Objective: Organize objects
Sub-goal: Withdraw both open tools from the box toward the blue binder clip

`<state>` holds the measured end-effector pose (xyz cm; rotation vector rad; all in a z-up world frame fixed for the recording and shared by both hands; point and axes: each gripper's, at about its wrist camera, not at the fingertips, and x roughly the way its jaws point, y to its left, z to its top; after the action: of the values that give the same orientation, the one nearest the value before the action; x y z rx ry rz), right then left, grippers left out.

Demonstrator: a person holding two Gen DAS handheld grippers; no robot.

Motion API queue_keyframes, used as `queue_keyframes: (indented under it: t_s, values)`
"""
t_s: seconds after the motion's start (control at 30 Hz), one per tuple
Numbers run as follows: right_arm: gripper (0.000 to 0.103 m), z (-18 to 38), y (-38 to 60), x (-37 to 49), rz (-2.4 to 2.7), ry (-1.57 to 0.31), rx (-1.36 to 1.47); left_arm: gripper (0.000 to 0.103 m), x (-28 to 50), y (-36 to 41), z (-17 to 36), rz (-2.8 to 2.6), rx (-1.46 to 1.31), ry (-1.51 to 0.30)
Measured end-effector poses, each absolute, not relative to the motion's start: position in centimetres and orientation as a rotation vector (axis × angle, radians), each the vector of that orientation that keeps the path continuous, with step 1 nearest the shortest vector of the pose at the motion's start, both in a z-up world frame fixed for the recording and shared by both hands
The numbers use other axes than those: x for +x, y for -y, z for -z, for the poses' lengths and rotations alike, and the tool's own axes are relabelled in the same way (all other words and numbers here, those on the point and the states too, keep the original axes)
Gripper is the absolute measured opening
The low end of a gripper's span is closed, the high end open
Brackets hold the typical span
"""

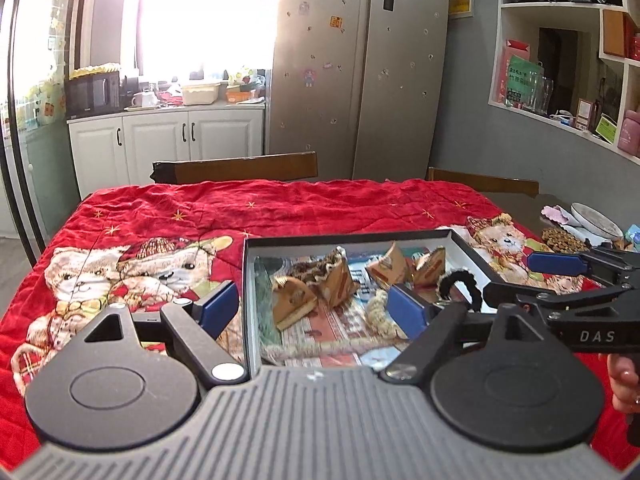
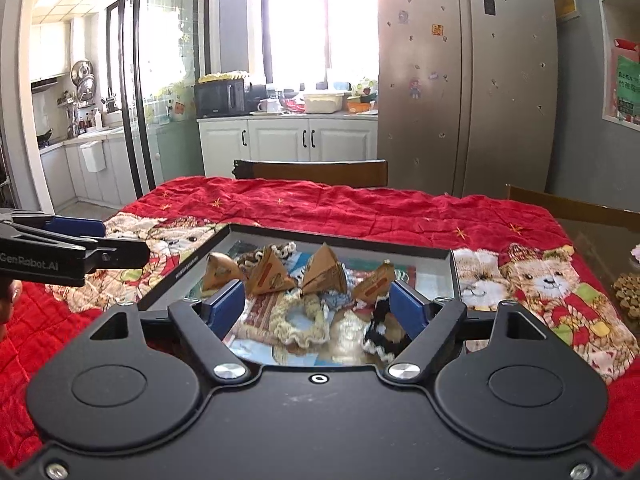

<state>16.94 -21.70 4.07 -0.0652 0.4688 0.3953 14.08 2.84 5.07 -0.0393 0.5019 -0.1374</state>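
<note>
With both the left gripper (image 1: 310,310) and the right gripper (image 2: 318,306) spread empty above the shallow black-rimmed tray (image 2: 450,258), we risk toppling its light brown pyramid-shaped packets (image 2: 324,270) among the frilly scrunchies (image 2: 298,322).

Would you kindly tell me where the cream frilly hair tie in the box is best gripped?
Grip the near side of the cream hair tie's ring from above, one finger through its open centre. It lies flat in the box, and the right hand-held gripper, open, is closest.
</note>
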Motion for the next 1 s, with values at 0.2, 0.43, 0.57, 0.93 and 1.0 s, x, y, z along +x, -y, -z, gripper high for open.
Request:
queue_keyframes:
  t_s: [0.2, 0.43, 0.57, 0.93, 1.0]
  values:
    - [0.079, -3.4, 21.8, 15.6, -0.392, -0.494, -0.063, 0.089, 12.4, -2.2, -4.3, 0.144, -0.019, -0.510]
    - [0.079, -2.3, 21.6, 14.2, -0.378, -0.503, -0.076, 0.089, 11.6, -2.0, -2.9, 0.144, -0.033, -0.542]
    - [0.079, -1.6, 21.6, 13.8, -0.364, -0.506, -0.064, 0.089, 11.6, -2.0, -1.8, 0.132, -0.045, -0.570]
    - [0.079, 2.0, 19.9, 13.8, -0.395, -0.585, -0.100, 0.089, 12.6, -1.7, 1.2, 0.122, -0.052, -0.652]
    - [0.078, 2.7, 19.3, 13.6, -0.411, -0.598, -0.116, 0.089, 13.0, -1.6, 1.7, 0.119, -0.055, -0.665]
